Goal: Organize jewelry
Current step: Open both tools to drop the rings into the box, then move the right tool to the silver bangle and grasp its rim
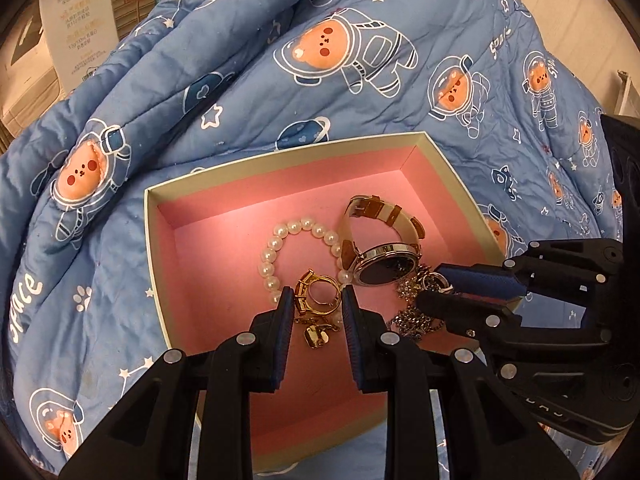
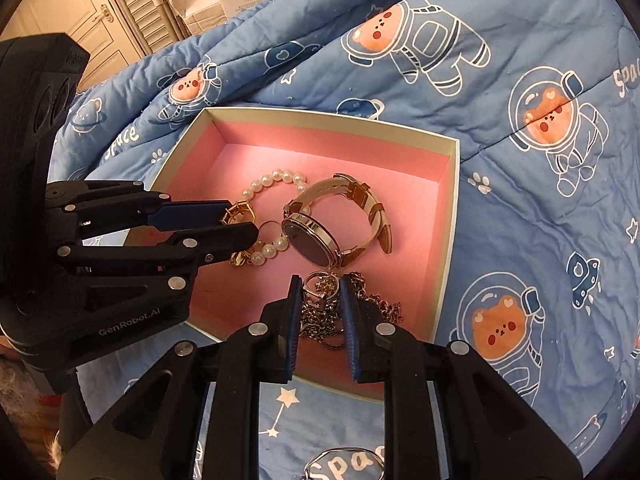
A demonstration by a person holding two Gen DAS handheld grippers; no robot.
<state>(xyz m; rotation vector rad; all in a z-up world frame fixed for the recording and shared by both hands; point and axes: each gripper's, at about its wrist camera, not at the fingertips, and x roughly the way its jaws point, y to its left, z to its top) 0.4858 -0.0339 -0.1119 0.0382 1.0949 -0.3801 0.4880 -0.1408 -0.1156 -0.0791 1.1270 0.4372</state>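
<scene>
An open box with a cream rim [image 1: 280, 156] [image 2: 320, 114] and a pink lining lies on a blue quilt. Inside it are a pearl bracelet [image 1: 276, 240] [image 2: 276, 178], a watch [image 1: 384, 268] [image 2: 308, 240] on a cream and brown strap, and a small gold piece [image 1: 318, 336]. My left gripper [image 1: 316, 294] [image 2: 242, 220] is shut on a gold ring [image 1: 308, 284] [image 2: 238, 210] low over the box floor. My right gripper [image 2: 321, 286] [image 1: 430, 286] is shut on the round pendant of a silver chain necklace [image 2: 320, 320] [image 1: 412, 316], whose chain is heaped under it in the box.
The blue quilt [image 1: 280, 80] printed with astronaut bears rises in folds behind and around the box. A silver bangle [image 2: 344, 456] lies on the quilt near me. A white printed sign [image 1: 76, 20] and a louvred door [image 2: 132, 0] stand beyond the bed.
</scene>
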